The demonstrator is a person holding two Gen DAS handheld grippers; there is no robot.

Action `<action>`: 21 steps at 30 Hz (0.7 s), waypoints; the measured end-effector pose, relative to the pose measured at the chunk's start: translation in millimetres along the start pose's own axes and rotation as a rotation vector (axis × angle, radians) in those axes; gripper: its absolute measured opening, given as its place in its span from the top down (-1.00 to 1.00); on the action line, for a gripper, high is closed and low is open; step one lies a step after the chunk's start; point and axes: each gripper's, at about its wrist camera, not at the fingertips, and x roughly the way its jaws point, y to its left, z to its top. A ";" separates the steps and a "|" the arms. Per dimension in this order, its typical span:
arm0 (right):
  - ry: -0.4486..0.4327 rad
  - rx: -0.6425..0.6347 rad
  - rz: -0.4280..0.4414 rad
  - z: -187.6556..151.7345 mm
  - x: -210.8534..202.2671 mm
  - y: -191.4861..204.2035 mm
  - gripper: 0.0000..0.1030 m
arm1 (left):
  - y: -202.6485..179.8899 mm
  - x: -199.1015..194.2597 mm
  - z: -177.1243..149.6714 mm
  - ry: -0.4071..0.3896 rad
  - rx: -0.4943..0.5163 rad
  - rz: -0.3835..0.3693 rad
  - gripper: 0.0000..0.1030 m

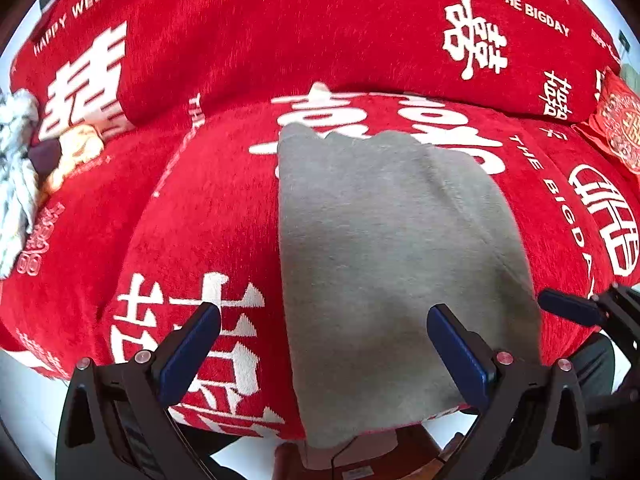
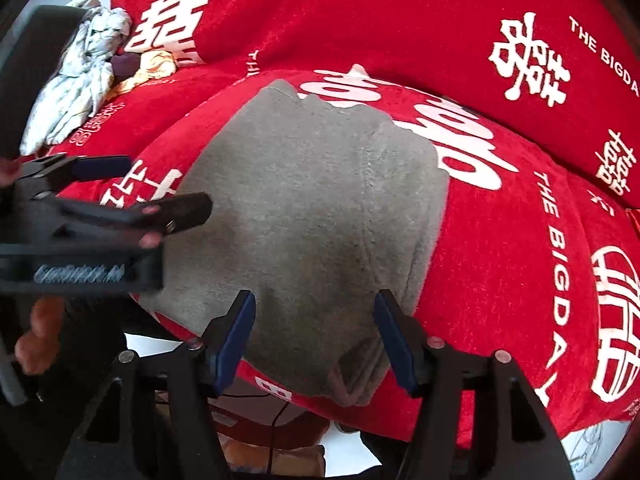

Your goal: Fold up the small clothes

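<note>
A grey garment [image 1: 400, 264] lies folded on the red cover [image 1: 208, 216] of a sofa seat, filling the centre of both views. In the left wrist view its near edge hangs over the front of the seat at the bottom of the frame; its far edge reaches the big white characters printed on the cover in the upper middle. In the right wrist view a seam runs down the garment [image 2: 312, 216] right of centre, and a folded corner with a hem sits at the lower middle, just at the seat's front edge.

The left gripper [image 1: 324, 344] hovers at the bottom of its frame with jaws wide apart — one blue pad over the red cover, the other over the grey cloth, holding nothing. The right gripper [image 2: 314, 332] is likewise spread at the bottom of its frame, both pads over the garment's near part, nothing between them. Whether any pad touches the cloth is unclear.

The left gripper also shows at the left edge of the right wrist view, beside the garment's left side.

A pile of crumpled clothes [image 2: 84, 80] — white, dark and yellow — lies in the upper left of that view, well apart from the garment. A red cushion [image 1: 616, 128] sits at the right edge of the left wrist view.
</note>
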 end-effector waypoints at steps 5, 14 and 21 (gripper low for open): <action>0.046 0.027 -0.026 1.2 -3.6 0.2 -0.35 | -6.4 -4.2 -6.6 0.049 -0.010 -0.057 -1.00; 0.096 0.018 -0.032 -2.3 -1.8 6.0 -0.43 | -15.4 0.8 -15.0 0.119 -0.030 -0.122 -1.00; 0.123 0.032 -0.042 -3.8 4.6 2.2 -0.43 | -20.2 4.9 -16.3 0.137 -0.024 -0.082 -1.00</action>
